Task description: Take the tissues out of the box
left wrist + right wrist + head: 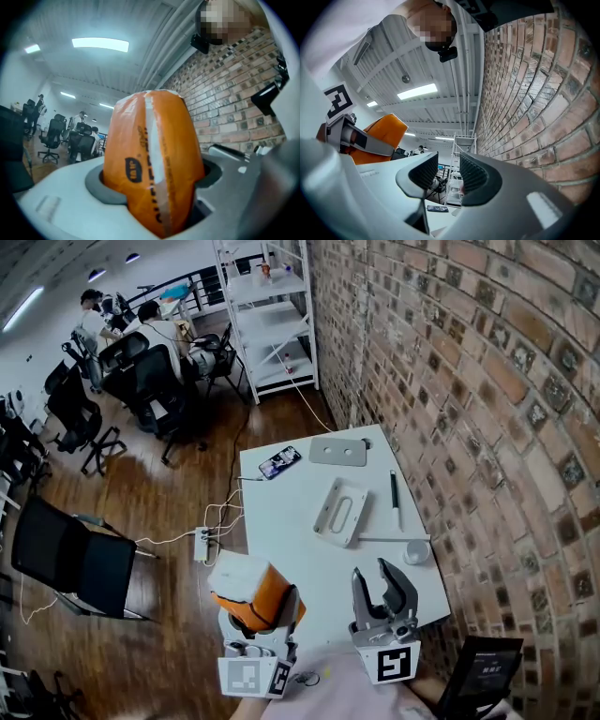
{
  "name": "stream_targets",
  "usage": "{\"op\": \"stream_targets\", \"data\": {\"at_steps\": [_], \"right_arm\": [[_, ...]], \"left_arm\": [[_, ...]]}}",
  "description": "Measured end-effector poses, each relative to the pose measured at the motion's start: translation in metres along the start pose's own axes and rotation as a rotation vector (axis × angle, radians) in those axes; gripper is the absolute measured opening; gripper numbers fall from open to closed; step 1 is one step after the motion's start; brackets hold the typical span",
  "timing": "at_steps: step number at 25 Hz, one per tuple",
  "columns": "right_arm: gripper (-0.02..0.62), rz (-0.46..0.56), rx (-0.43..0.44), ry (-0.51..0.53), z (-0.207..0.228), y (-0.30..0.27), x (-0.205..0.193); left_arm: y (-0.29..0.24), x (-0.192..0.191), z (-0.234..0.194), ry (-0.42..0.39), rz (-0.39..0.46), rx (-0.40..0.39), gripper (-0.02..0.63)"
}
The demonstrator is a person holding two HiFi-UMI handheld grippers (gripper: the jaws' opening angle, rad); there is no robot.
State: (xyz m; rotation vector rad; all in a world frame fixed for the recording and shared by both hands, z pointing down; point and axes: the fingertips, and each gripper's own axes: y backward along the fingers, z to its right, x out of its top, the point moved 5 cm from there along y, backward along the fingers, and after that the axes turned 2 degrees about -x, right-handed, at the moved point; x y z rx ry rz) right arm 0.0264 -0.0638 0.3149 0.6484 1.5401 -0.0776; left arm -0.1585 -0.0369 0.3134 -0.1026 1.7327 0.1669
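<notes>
The left gripper (261, 615) sits at the lower left of the head view, raised above the near edge of the white bench (291, 549) and pointing up the frame. Its fingers (292, 602) are closed on an orange tissue pack (246, 585), which stands upright between them with its pale top end highest. In the left gripper view the pack fills the centre. A white seam runs down its middle, with a dark oval logo and a line of dark lettering beside it, both too blurred to read. The right gripper (378, 579) is at the lower centre, just beside the left one and also pointing up the frame. Its ribbed fingers (425, 171) stand a narrow gap apart with nothing between them. Each gripper carries a cube with black-and-white square markers. Bare bench surface lies ahead of both grippers. Further up the frame are a white slotted bracket (340, 512), a dark pen (395, 498), a small round piece (417, 552), a grey plate (337, 451) and a phone (279, 462). The bench's right edge runs along the brick wall (487, 409). Its left edge drops to a wooden floor (178, 493), where a power strip (203, 542) and a black chair (70, 559) stand near.
</notes>
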Motion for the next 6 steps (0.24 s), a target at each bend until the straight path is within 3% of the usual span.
{"op": "stream_targets", "data": {"at_steps": [6], "right_arm": [[0.133, -0.002, 0.000, 0.002, -0.0002, 0.0011, 0.0006]], "left_arm": [[-0.0009, 0.0007, 0.0015, 0.012, 0.001, -0.011, 0.380]]}}
